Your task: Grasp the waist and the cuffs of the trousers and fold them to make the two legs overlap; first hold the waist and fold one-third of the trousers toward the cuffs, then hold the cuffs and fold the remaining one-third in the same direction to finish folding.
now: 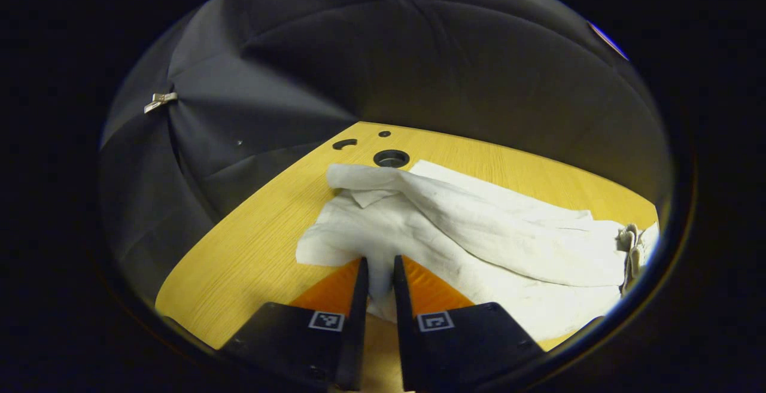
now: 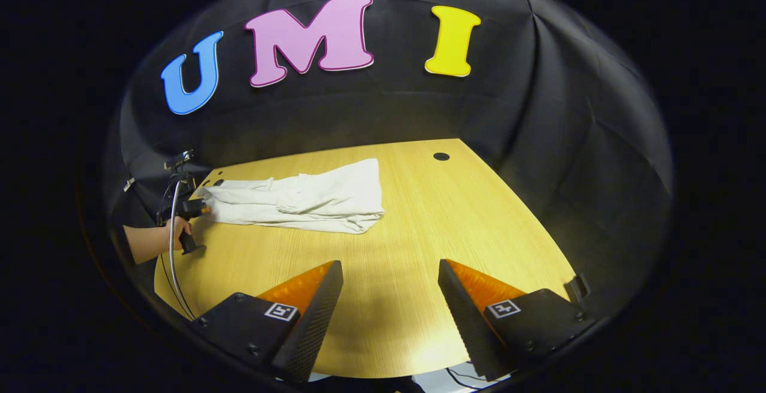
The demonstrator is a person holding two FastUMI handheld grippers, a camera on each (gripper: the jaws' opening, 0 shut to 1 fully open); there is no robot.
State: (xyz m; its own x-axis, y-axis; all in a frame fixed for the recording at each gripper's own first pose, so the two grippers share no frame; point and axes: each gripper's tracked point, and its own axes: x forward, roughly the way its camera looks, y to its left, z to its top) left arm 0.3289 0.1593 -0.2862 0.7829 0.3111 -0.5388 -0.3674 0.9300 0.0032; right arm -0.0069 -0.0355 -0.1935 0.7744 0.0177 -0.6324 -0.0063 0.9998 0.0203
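White trousers (image 1: 473,231) lie crumpled on the wooden table (image 1: 251,243), stretching from near me to the right. My left gripper (image 1: 379,267) is shut on a fold of the trousers at their near end, cloth pinched between both fingers. In the right gripper view the trousers (image 2: 305,198) lie lengthwise across the table's far left part, and the left gripper (image 2: 200,207), held by a hand (image 2: 173,228), grips their left end. My right gripper (image 2: 389,273) stands open over bare table, well short of the trousers, with nothing between its fingers.
The table (image 2: 419,243) has round cable holes: one behind the trousers (image 1: 391,158) and one at the far right (image 2: 441,156). Black cloth walls close in the table on all far sides. A cable (image 2: 172,249) hangs from the left gripper.
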